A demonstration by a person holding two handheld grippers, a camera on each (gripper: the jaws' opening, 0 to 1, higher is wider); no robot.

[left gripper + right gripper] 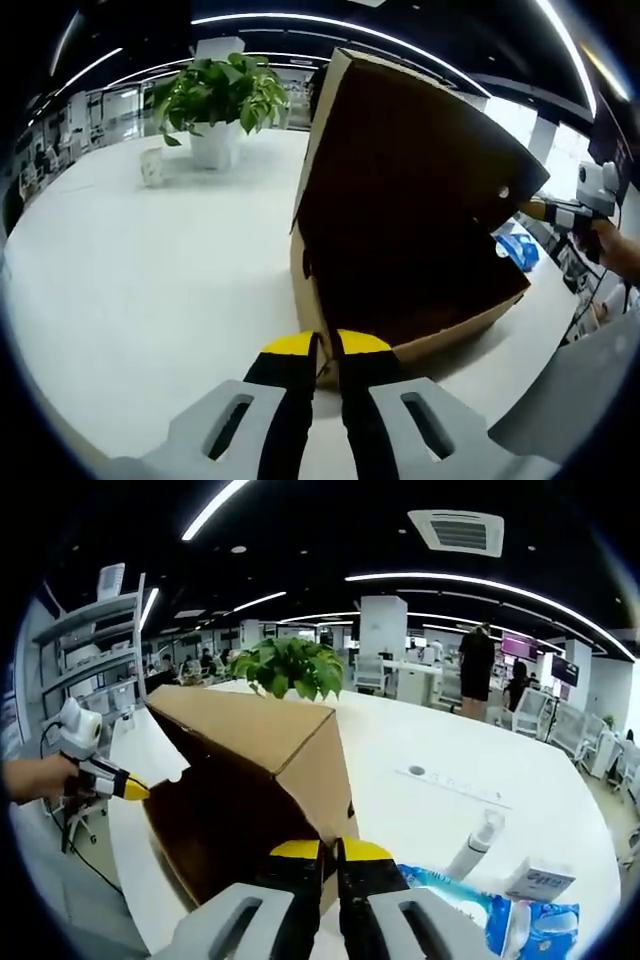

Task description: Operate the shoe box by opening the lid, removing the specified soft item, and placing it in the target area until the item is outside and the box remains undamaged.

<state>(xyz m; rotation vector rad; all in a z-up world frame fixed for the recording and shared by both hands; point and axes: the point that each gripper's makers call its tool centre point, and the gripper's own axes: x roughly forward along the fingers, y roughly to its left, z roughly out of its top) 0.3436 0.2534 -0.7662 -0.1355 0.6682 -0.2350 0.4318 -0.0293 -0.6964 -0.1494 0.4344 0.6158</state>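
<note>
Both sets of fingers are pinched nearly closed, yellow tips almost touching. The left gripper (326, 352) sits bottom centre of the left gripper view with its tips right on the corner edge of the shoe box (400, 220), and it looks like it's nipping the cardboard there, though I can't tell for sure whether there's card between the tips. Same story for the right gripper (330, 852), low centre of the right gripper view, tips against the box's near corner. The lid (420, 160) is swung up and leaning over the base, so the dark inside is open, but it's too dark in there to see the soft item at all. If I were doing it, I'd keep one side just steadying the base on the white desk (150, 290) with a light pinch so the card doesn't crease, and tip the lid back further before reaching in. Behind the box, upper left, is a potted plant (215, 100). In the right gripper view's lower right corner, a white bottle (475, 845) and a blue wipes pack (520, 920) lie well clear of it.
</note>
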